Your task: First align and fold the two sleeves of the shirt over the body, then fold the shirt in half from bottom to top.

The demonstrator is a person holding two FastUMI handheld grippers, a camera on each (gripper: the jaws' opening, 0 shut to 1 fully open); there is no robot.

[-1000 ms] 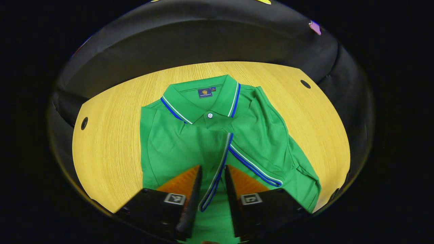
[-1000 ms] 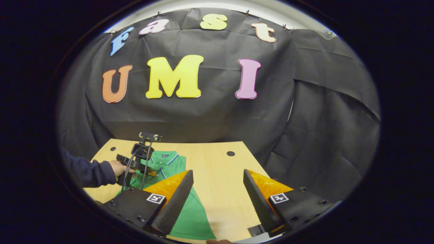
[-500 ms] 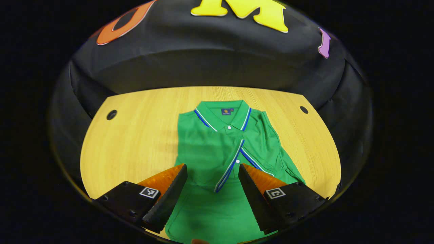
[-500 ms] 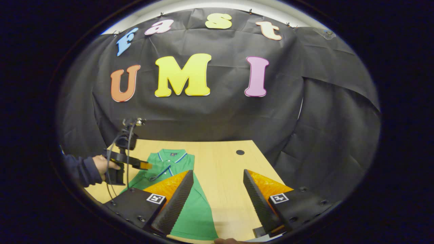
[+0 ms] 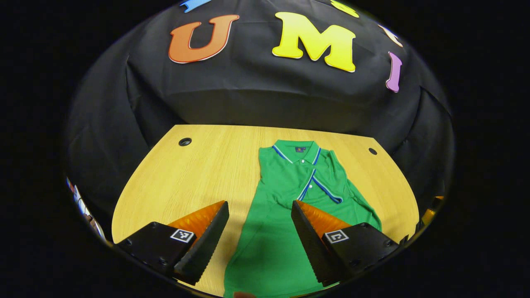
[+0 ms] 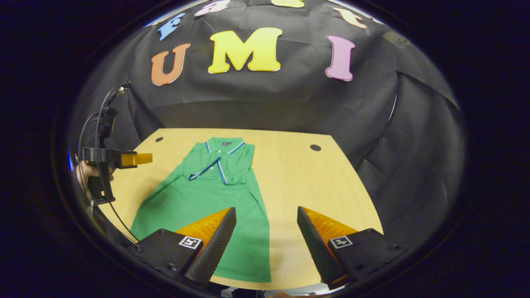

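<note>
Now: shirt [image 6: 207,194] flat, sleeves folded | hem near table [image 6: 298,174] edge | jaws apart

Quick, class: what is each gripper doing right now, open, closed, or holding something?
Left gripper: open, holding nothing, above the green polo shirt.
Right gripper: open, holding nothing, above the shirt's bottom edge and the wooden table.

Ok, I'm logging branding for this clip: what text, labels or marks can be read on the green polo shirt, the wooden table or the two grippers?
Dark blue neck label in the collar of the green polo shirt: too small to read.
Square black-and-white markers on the left gripper and the right gripper: coded patterns, no words or numbers.
Light wooden table: no text.
</note>
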